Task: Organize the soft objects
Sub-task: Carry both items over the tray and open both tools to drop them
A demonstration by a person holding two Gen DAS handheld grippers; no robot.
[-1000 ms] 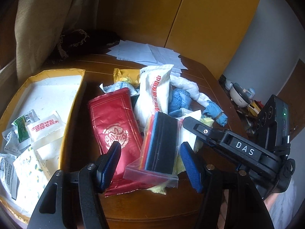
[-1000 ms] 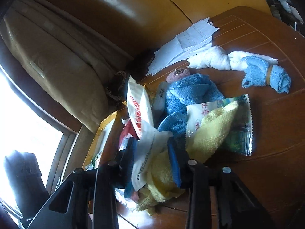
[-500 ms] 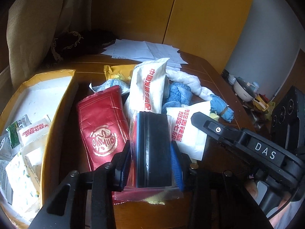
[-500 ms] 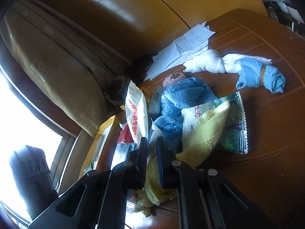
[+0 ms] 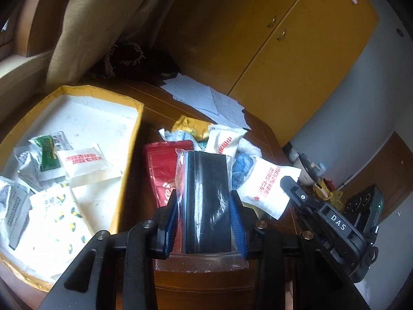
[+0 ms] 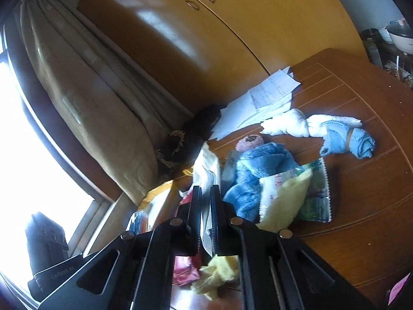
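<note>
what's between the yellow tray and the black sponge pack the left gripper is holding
In the left wrist view, a red foil packet lies on the table between the yellow tray and the bagged black sponge, which the left gripper clamps.

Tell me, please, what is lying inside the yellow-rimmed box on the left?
Inside the yellow-rimmed box lie a white sachet with red print, a green packet, a lemon-patterned pack and silvery wrappers. Whatever sits beneath them is covered.

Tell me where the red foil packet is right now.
In the left wrist view, the red foil packet lies on the table between the yellow tray and the bagged sponge.
</note>
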